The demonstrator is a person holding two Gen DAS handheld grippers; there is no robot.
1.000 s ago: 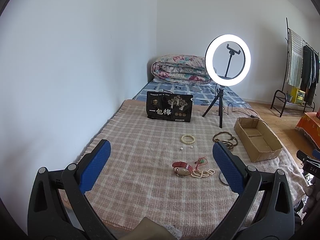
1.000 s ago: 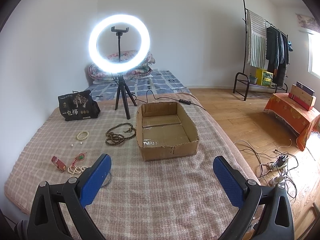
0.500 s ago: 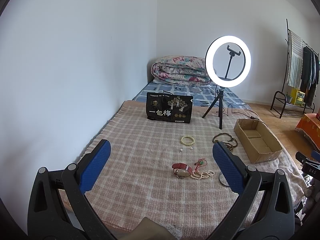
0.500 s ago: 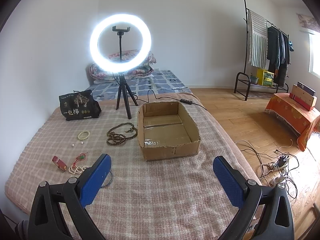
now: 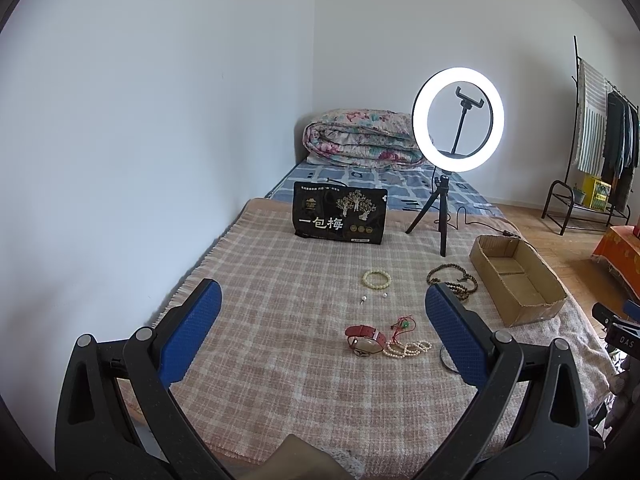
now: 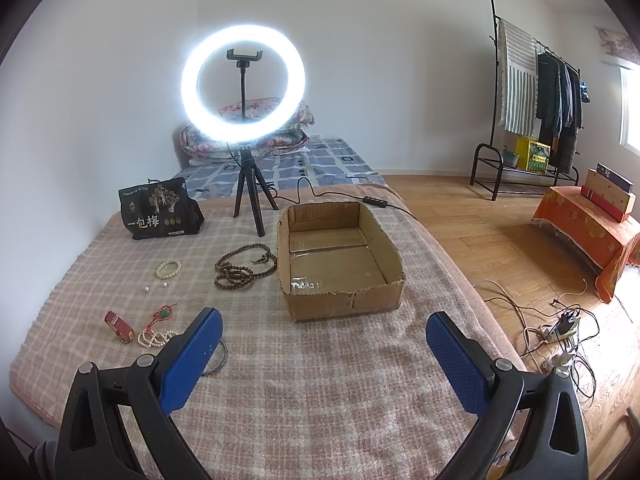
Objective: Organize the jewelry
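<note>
Over the last second both views have drawn back a little from the bed: the ring light (image 6: 243, 87) sits smaller and lower in the left view and further right in the right view. Nothing on the blanket (image 6: 320, 380) has moved, so the task looks barely begun, with no piece yet in the box (image 6: 340, 264).

Taking the box as landmark and going left to right in the right wrist view: far left of it lies the red watch (image 6: 119, 325), then the red-cord pendant (image 6: 163, 314) and white necklace (image 6: 154, 338) just beside it. Behind these, two loose pearls (image 6: 147, 289) and a pale bracelet (image 6: 168, 269). Nearest the box's left wall are the dark beads (image 6: 245, 270). The box itself is empty.

The left gripper (image 5: 322, 336) is spread wide and holds nothing, above the blanket's near edge. The right gripper (image 6: 322, 354) is likewise released and empty, in front of the box.

The surface is a soft checked blanket on a low bed against a white wall; a black bag (image 6: 158, 210) and the ring light stand behind the box. Right of the box are wood floor, loose cables (image 6: 560, 332) and a clothes rack (image 6: 532, 92).
</note>
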